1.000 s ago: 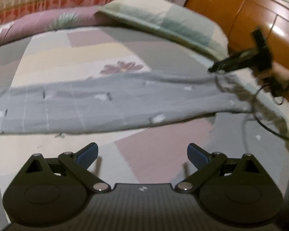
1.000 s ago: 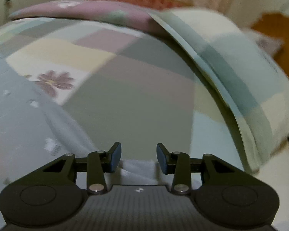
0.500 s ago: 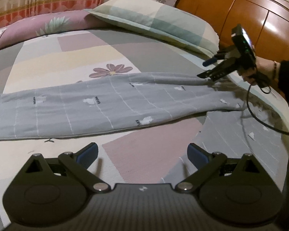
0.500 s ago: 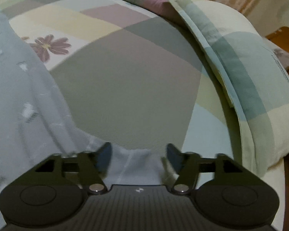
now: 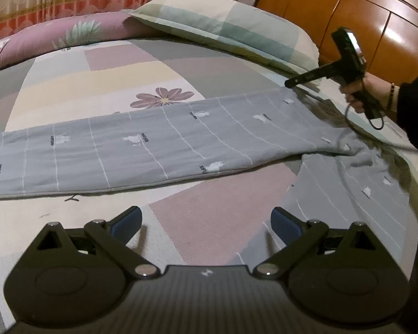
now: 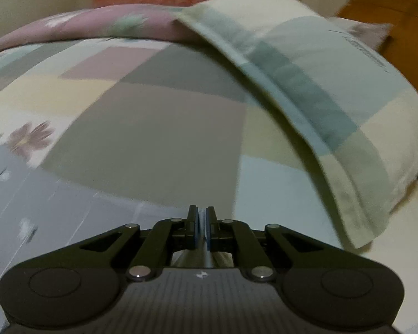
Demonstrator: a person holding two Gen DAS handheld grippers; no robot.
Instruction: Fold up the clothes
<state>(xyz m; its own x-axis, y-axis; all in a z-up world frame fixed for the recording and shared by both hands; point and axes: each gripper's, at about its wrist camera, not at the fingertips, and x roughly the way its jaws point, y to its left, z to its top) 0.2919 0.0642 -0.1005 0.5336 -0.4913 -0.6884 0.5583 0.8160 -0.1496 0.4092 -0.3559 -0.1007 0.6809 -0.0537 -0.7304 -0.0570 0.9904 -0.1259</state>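
Grey patterned trousers (image 5: 158, 147) lie spread across the bed, one leg stretched to the left, the other (image 5: 356, 194) running toward the near right. My left gripper (image 5: 206, 224) is open and empty, hovering over the bedsheet just in front of the trousers. My right gripper (image 6: 202, 222) is shut on the trousers' edge; a thin strip of grey cloth (image 6: 55, 203) shows between the pads. In the left wrist view the right gripper (image 5: 289, 83) sits at the trousers' far right corner near the pillow.
A checked pillow (image 5: 231, 27) lies at the head of the bed against a wooden headboard (image 5: 376, 25). A purple floral quilt roll (image 5: 55, 39) lies along the far side by the curtain. The patchwork bedsheet (image 5: 223, 208) covers the bed.
My right gripper has closed on the trousers' edge; it was open half a second ago. The left gripper has stayed open, with the trousers now lying flatter.
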